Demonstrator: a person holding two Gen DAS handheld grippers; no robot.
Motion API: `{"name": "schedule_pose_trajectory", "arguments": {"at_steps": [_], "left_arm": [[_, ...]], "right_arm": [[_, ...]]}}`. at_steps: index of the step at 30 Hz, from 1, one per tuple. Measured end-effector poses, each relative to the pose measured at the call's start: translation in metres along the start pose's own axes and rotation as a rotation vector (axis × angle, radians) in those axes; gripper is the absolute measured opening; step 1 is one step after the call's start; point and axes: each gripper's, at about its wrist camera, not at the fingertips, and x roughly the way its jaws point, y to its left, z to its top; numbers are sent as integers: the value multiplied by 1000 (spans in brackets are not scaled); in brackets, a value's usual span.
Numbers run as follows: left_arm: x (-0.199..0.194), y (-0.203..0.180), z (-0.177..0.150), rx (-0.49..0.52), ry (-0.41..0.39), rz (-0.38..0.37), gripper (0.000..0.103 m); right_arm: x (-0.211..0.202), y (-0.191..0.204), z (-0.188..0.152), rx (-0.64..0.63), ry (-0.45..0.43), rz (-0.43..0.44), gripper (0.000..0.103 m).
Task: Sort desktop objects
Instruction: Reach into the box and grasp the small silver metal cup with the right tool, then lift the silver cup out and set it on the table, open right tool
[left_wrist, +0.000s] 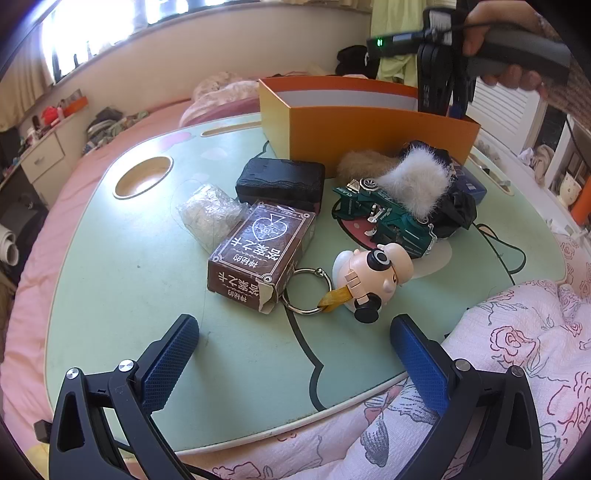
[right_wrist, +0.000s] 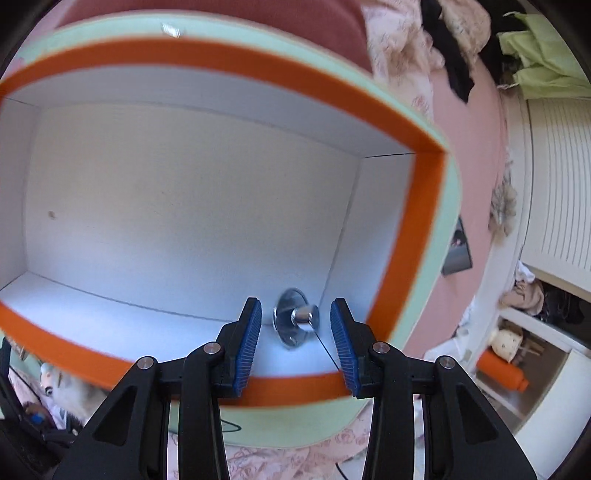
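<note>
Left tongs (left_wrist: 294, 341): hanging low over the near edge of the desk (left_wrist: 122, 280), blue pads spread wide apart and gripping nothing.
Right tongs (right_wrist: 295, 325): pointing down into the orange box (right_wrist: 406, 258), pads parted and released; a shiny metal piece (right_wrist: 295, 321) is showing between them, blurred, touching neither pad, and whether it is lying on the white floor of the box I cannot tell.
Right hand (left_wrist: 509, 40): seen from the left wrist view, gripping the grey handle above the far right corner of the box, with the right tongs (left_wrist: 443, 99) reaching down inside it.
Orange box (left_wrist: 369, 133): standing open-topped at the far side of the desk, white inside.
Nearest objects: a brown card box (left_wrist: 258, 251) is lying flat just ahead of the left tongs; a key ring (left_wrist: 306, 291) is touching its near corner, and a small cartoon figure (left_wrist: 373, 273) is lying beside the ring.
Further back: a black case (left_wrist: 280, 181) is sitting just in front of the orange box, with a clear plastic bundle (left_wrist: 208, 214) to its left.
Right cluster: a green toy car (left_wrist: 384, 218) is lying under a white fur piece (left_wrist: 413, 181), next to a tan fur piece (left_wrist: 362, 166) and crumpled black plastic (left_wrist: 454, 214).
Surroundings: a floral quilt (left_wrist: 517, 354) is overlapping the desk's near right edge.
</note>
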Motion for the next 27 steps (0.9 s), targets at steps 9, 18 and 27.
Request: {"name": "schedule_pose_trajectory", "arguments": {"at_steps": [9,18,27], "left_arm": [[-1,-1,1,1,-8,-1,103],[-1,-1,0,1,-9,-1,103],[-1,-1,0,0,-9,0,103]], "right_arm": [[-11,1,-12,-43,-65,63,27],[-82,-17,-56,-62,-314,169,27],[-46,32,-165,-126,-535,471,27]]}}
